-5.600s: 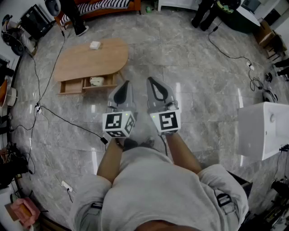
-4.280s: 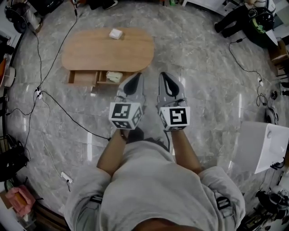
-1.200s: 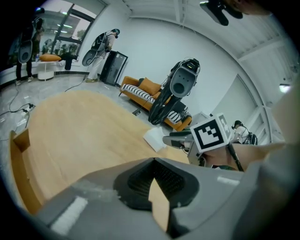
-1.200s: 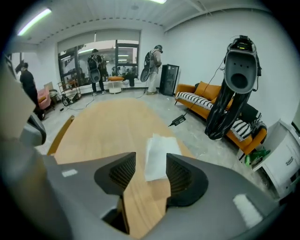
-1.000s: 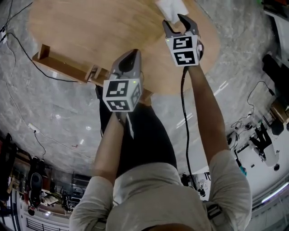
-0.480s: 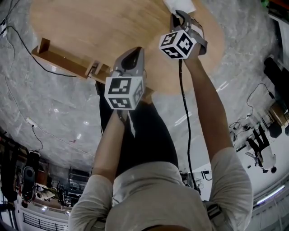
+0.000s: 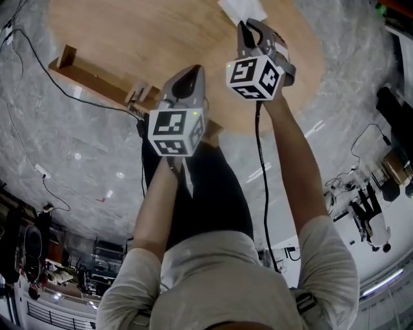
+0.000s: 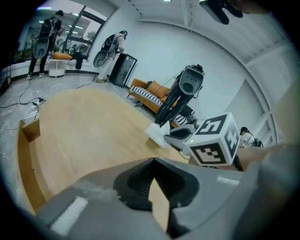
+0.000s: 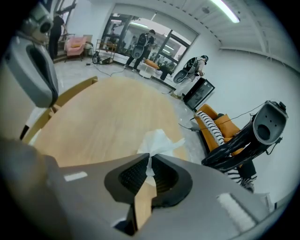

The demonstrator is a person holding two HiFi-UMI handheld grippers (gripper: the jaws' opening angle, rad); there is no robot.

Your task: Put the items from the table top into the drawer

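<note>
A white tissue (image 7: 242, 9) lies at the far right end of the oval wooden table (image 7: 161, 32). My right gripper (image 7: 250, 29) reaches over it, its jaws closing, and in the right gripper view the pads pinch a raised fold of the tissue (image 9: 157, 140) at the right gripper's tips (image 9: 150, 157). The left gripper (image 7: 188, 74) hovers over the table's near edge, shut and empty; in its own view the tips (image 8: 153, 161) meet. The open wooden drawer (image 7: 97, 77) sticks out under the table at the left.
A black cable (image 7: 39, 51) trails across the grey marble floor left of the table. Beyond the table stand an orange sofa (image 9: 220, 129), a grey camera rig (image 9: 265, 126) and several people far back.
The right gripper rolled about its own axis and its jaws came together on the tissue, which now stands up in a fold. The left gripper has stayed put.
</note>
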